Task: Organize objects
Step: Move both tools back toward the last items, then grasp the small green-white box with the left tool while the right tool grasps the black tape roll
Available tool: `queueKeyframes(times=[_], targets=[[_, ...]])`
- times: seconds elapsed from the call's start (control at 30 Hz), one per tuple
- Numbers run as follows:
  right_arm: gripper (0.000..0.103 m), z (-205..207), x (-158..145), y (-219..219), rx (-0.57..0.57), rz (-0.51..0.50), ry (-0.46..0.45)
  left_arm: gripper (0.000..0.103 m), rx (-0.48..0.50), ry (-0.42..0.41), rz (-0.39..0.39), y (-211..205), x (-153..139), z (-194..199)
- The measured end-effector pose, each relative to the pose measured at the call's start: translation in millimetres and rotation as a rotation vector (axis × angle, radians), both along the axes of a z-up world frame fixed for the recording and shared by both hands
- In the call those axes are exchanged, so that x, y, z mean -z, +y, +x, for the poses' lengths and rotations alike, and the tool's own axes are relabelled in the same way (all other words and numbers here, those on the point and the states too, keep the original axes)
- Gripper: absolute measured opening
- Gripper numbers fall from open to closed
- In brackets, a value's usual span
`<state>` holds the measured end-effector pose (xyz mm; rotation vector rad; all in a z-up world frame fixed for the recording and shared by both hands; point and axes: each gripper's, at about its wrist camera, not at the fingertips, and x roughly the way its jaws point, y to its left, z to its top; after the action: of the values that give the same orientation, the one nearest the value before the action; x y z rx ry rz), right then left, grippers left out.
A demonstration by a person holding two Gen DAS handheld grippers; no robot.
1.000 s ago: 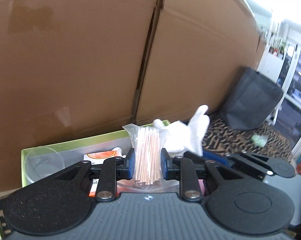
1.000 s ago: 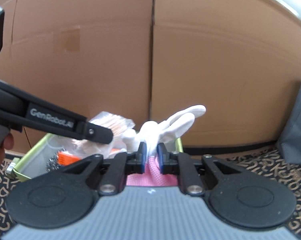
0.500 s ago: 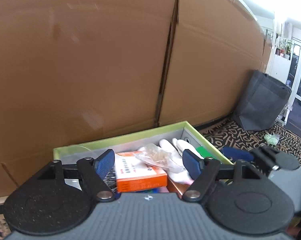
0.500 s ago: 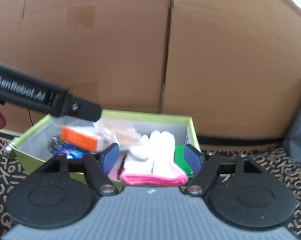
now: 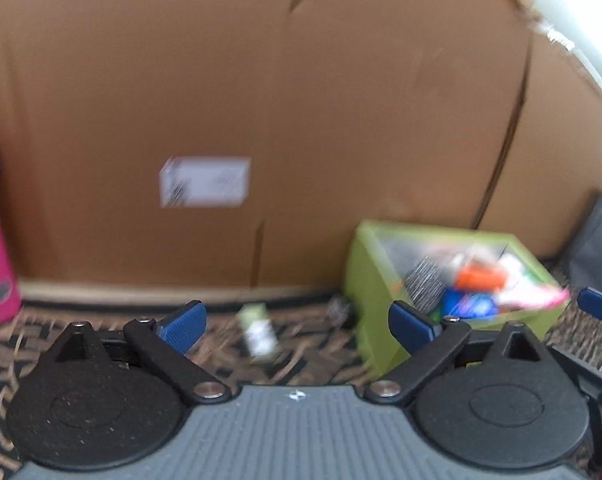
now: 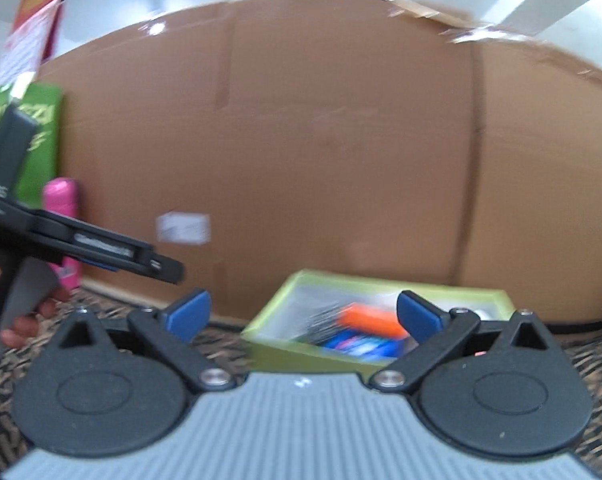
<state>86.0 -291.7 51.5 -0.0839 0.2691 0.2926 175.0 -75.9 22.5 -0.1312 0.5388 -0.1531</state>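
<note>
Packet [image 5: 258, 330] on carpet shows only from the left wrist.

Your two wrist cameras look low across the patterned rug [image 5: 229, 344] toward the cardboard wall [image 5: 301, 120]; both catch the green box [image 5: 365, 280], its white label [image 6: 183, 229] and the pink bottle [image 6: 61, 200].

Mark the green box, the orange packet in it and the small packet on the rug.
green box [image 5: 367, 280], left wrist view, its outer left wall.
orange packet [image 6: 371, 315], right wrist view, its blurred top face.
small packet [image 5: 258, 330], left wrist view, its middle.
</note>
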Motion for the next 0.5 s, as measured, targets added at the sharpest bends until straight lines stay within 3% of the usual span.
queueKeyframes(times=[0.13,0.3,0.37,0.5], targets=[[0.096,-0.5,19.2,34.2,-0.05,-0.025,0.077,0.101,-0.034,0.084,-0.027,17.2,30.5,18.2],[0.062,12.1,32.8,54.8,-0.072,-0.067,0.151,0.086,-0.005,0.148,-0.01,15.1,55.8,49.6],[0.055,22.7,41.0,63.1,-0.079,-0.075,0.173,0.078,0.01,0.15,0.006,10.7,59.8,60.4],[0.055,48.5,62.5,79.7,-0.068,-0.085,0.184,0.074,0.002,0.151,0.002,8.4,60.0,71.1]])
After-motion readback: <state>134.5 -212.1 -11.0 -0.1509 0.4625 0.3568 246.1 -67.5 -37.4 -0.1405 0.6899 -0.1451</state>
